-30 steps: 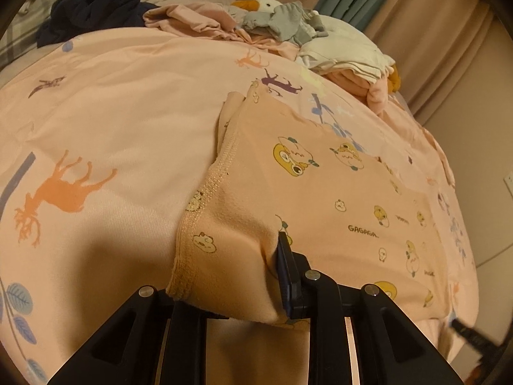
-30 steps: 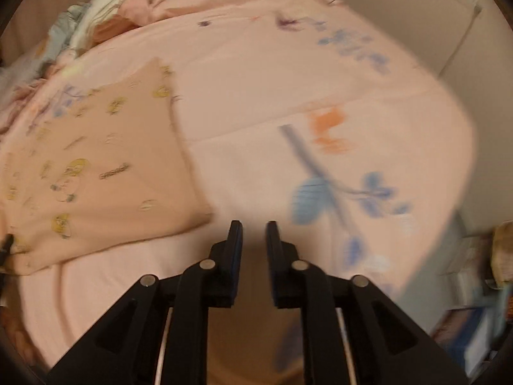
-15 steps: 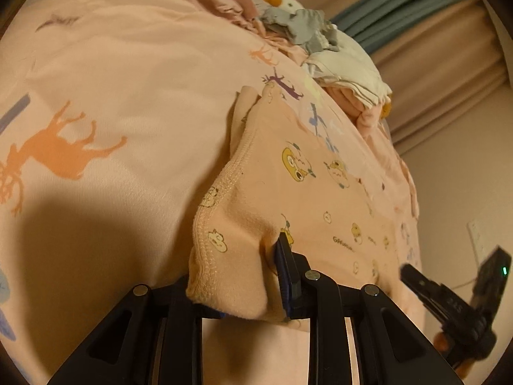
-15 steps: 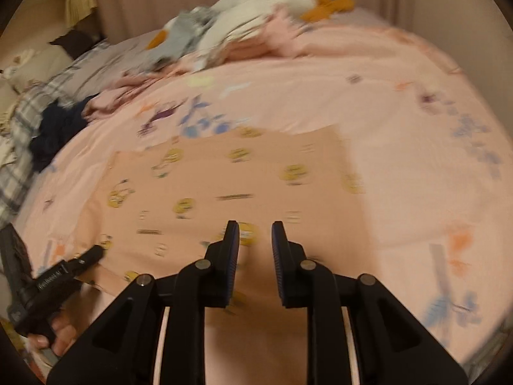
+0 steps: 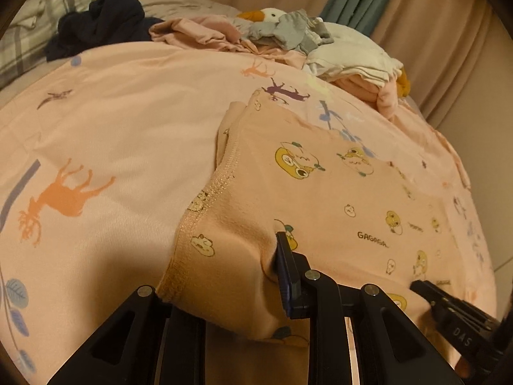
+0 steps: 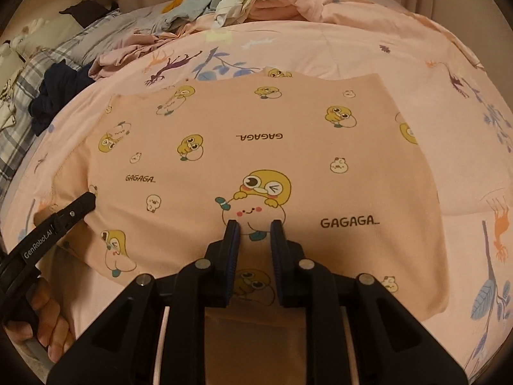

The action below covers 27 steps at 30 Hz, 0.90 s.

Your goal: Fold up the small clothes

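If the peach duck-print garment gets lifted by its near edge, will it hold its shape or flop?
Probably flop: the garment is thin knit that already bunches and drapes around the left gripper pinching its hem. It looks light for its size. On the pink bedspread it would likely drag and wrinkle rather than slide cleanly.

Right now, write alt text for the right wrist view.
A peach garment printed with yellow cartoon birds lies flat on a pink animal-print bedspread, with the right claw over its near edge. The left claw grips the garment's left edge; unfolded clothes are piled behind.
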Motion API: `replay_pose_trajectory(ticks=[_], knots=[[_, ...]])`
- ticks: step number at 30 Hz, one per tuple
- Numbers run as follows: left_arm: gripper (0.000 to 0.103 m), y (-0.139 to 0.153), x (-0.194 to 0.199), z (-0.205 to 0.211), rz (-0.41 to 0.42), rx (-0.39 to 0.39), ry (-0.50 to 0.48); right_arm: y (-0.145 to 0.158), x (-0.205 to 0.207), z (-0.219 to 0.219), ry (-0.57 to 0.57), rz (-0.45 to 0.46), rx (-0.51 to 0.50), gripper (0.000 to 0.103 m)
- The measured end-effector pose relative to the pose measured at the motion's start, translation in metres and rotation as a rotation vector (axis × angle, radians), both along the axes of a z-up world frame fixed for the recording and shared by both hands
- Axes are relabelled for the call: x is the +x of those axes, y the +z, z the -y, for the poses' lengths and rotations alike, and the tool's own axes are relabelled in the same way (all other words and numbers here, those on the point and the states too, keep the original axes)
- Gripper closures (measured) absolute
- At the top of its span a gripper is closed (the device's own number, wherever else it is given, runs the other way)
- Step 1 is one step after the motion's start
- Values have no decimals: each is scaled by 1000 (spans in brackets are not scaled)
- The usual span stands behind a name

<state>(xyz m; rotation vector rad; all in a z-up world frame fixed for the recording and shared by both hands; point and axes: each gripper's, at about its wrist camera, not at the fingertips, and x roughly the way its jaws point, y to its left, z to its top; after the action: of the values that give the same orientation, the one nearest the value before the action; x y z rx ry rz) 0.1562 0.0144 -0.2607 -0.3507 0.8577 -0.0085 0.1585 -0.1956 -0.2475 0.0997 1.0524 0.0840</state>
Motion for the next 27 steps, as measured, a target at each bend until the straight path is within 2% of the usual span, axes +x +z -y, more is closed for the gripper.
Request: replay_pose_trajectory(ticks=[12,17,20,21,24,27], knots=[[81,1,2,2,10,-3,4,0,2,13,-6,-25,77,82],[88,7,2,7,23,28,16,0,-2,29,-16,-41,191,81],[90,18,5,16,54,22,23,2,-7,48,-44,-88,315,80],[90,24,7,22,70,33,6,3,-11,60,-55,-98,366,80],[90,48,5,65,169,123,-105,5,-21,91,-128,-90,400,79],[93,58,-2,117,193,102,-313,6,-32,131,-236,-66,442,76]])
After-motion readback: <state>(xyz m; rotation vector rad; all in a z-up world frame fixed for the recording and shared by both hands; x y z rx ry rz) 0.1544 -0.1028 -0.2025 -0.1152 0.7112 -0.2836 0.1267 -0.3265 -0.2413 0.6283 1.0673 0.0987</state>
